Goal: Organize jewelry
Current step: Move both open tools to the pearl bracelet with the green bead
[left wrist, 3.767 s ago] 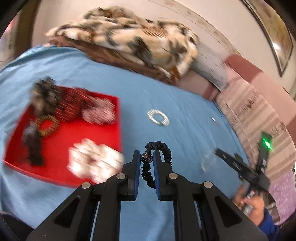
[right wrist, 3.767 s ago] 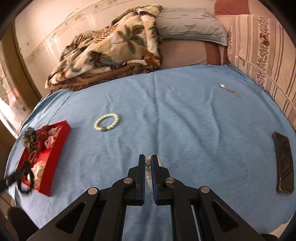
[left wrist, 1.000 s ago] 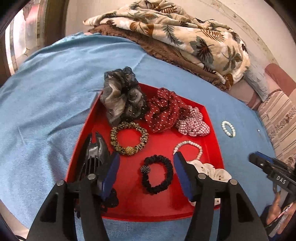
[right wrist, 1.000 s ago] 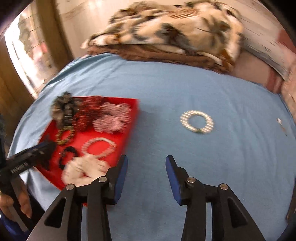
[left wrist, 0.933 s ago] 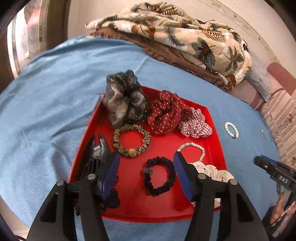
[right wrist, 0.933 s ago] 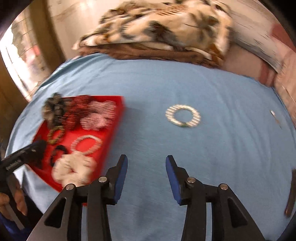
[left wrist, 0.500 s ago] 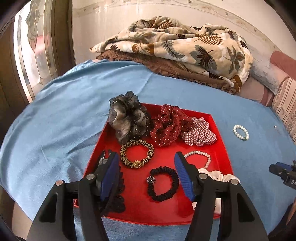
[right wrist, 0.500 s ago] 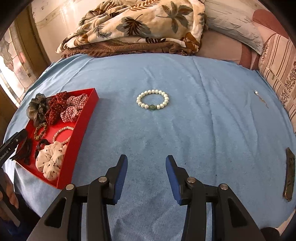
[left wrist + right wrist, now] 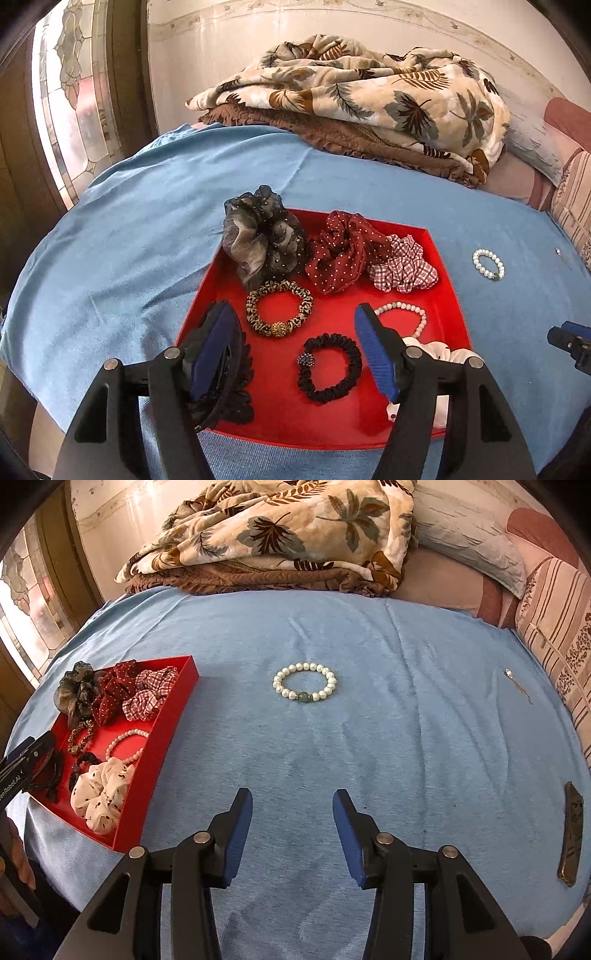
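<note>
Both grippers gape: left [image 9: 295,354] over tray [image 9: 448,291], right [image 9: 291,830] before bracelet [image 9: 304,686].

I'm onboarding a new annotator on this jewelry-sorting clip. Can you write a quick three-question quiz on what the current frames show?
1. True or false: the left gripper is shut on the black scrunchie.
2. Which item lies on the blue bedspread outside the red tray?
A. leopard-print hair tie
B. pearl bracelet with a green bead
C. checked scrunchie
3. Fill in: the right gripper is ____, with nothing between its fingers.

Key
1. False: it is open, and the scrunchie lies in the tray.
2. B: the pearl bracelet with a green bead.
3. open
</note>
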Available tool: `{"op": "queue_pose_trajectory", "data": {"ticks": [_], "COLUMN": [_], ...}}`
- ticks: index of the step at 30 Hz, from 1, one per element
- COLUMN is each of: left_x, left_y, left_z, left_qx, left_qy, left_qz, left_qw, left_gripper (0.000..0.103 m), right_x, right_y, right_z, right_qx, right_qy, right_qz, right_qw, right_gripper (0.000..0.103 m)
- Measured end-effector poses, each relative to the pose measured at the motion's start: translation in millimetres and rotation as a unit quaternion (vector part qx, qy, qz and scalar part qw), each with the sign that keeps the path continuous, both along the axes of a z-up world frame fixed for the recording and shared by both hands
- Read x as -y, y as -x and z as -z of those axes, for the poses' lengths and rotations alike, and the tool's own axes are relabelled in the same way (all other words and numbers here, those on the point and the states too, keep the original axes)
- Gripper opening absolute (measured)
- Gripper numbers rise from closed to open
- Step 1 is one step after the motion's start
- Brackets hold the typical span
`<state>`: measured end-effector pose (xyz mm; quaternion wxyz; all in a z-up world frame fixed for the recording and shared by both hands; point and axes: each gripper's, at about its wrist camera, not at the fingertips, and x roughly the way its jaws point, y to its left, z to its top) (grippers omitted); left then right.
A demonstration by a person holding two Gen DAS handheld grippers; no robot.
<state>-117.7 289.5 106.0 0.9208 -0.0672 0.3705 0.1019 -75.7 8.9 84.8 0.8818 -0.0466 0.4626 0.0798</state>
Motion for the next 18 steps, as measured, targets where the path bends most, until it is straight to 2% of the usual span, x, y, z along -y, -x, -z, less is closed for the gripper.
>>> {"op": "queue_pose_trajectory", "data": {"ticks": [12, 18], "left_x": [7, 6], "left_y": [-2, 12], "left_z": [4, -3], "left_qx": [-0.006, 0.012], "left_qy": [-0.015, -0.008], "left_qz": [-0.001, -0.013], "left_qw": [0.9999, 0.9998], "left_gripper": [0.069, 0.069], "right_x": [20, 48], "right_y": [-2, -1], "right_z": [3, 1], "right_qx": [-0.007, -0.003], "right_qy": [-0.013, -0.016], "right_qz": [0.018, 0.039], "right_qw": [1.000, 0.999], "right_gripper": [0.050, 0.050]}}
